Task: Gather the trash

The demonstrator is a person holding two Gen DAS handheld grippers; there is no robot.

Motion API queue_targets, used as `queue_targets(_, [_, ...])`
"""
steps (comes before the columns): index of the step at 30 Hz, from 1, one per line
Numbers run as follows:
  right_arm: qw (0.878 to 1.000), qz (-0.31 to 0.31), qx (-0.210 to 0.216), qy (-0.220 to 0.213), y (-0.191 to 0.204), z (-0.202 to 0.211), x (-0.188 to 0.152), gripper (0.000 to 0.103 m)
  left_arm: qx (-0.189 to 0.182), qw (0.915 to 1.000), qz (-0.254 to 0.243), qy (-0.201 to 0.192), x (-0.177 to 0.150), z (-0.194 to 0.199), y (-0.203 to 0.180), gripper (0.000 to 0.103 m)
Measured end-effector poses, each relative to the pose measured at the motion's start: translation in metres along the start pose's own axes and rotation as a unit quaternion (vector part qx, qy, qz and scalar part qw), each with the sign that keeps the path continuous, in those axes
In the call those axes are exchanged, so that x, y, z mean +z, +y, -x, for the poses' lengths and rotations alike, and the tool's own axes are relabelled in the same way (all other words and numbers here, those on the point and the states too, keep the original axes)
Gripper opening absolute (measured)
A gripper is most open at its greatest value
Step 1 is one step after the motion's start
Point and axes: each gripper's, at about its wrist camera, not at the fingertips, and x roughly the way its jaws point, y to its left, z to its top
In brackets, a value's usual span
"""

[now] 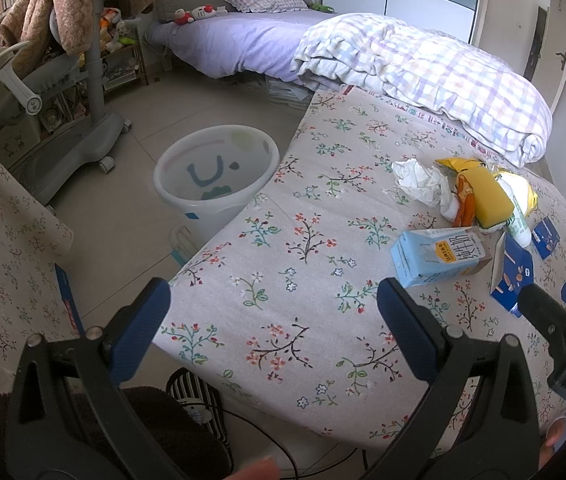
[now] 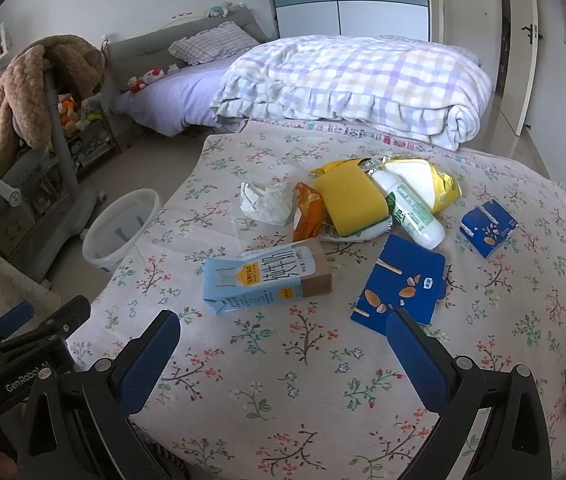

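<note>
Nearest, both claws spread wide and empty: right claw poised low over the flowered desk, left claw hanging at the desk's left edge, half over the floor. Probably held apart this way to leave either one free for a first pick, with nothing gripped yet.

Just ahead of the right claw, lying flat on its side, a light-blue milk carton; beside it to the right, a flattened dark-blue wrapper, its near corner close to the right finger. Likely the easiest first grabs, being closest and separate from the rest.

Further back, heaped together and touching: a crumpled white tissue, an orange packet, a yellow sponge resting across a white tube and a yellow bag. Off to the right, apart, a small blue box.

On the floor, tight against the desk's left edge, a white bin, open-topped; seemingly parked there for a short carry or drop from the desk.

Beyond all that, a bed with a rolled checked quilt.
</note>
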Motion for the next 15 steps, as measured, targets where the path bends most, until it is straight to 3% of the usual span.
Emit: queue_targets(15, [1.0, -0.018, -0.011, 0.0, -0.019, 0.006, 0.003, 0.103, -0.009, 0.9999, -0.006, 0.0, 0.0, 0.0, -0.005, 0.102])
